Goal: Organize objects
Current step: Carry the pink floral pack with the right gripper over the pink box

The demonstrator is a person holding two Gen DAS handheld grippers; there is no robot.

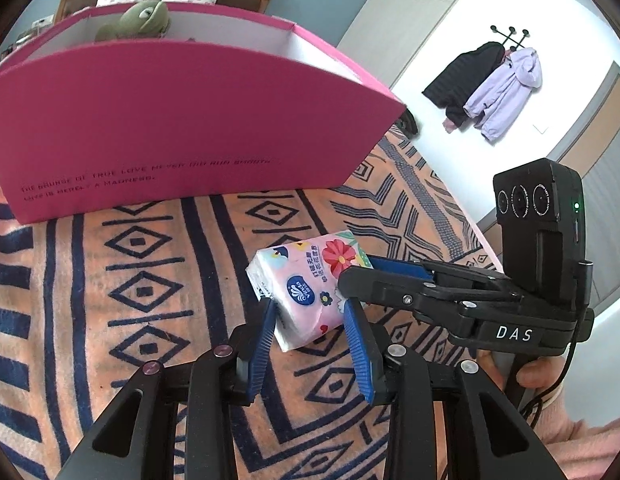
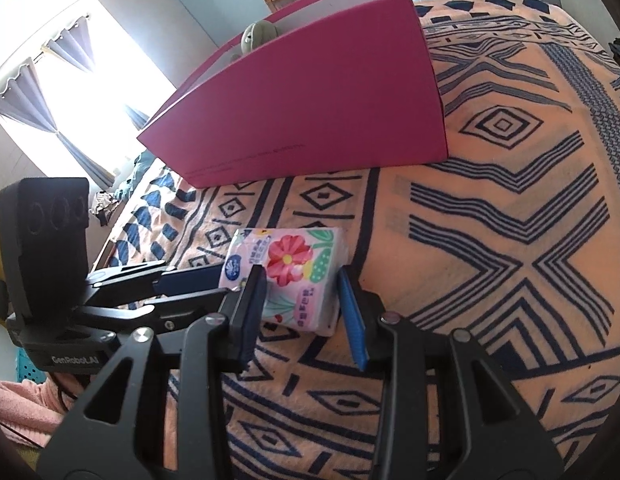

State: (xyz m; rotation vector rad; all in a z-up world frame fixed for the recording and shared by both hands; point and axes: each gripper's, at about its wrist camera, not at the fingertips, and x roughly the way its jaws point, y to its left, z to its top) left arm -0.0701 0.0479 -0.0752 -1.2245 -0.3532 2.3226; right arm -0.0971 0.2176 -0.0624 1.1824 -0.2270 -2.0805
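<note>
The bed with its orange and dark-blue patterned blanket (image 2: 510, 208) carries everything here. On it stands a big pink box (image 1: 157, 128), open at the top, and a green plush toy (image 1: 143, 20) already sits inside, so I judge the box is the place where the objects are collected. Nearer to the cameras, well in front of the box wall, lies a soft tissue pack (image 1: 305, 292) with a flower print, resting flat on the blanket. Both tools meet at this pack from two sides. The left gripper (image 1: 310, 322) has its blue pads pressed on the two sides of the near end of the pack, so it pinches the pack; the wrapping looks a little squeezed there. The right gripper (image 2: 303, 300) comes from the other side, and its pads also lie against the sides of the pack, holding it. I think two grips are used because the pack is soft and can bend or slip from one pair of pads. Probably the next step is lifting it over the high wall into the box.
</note>
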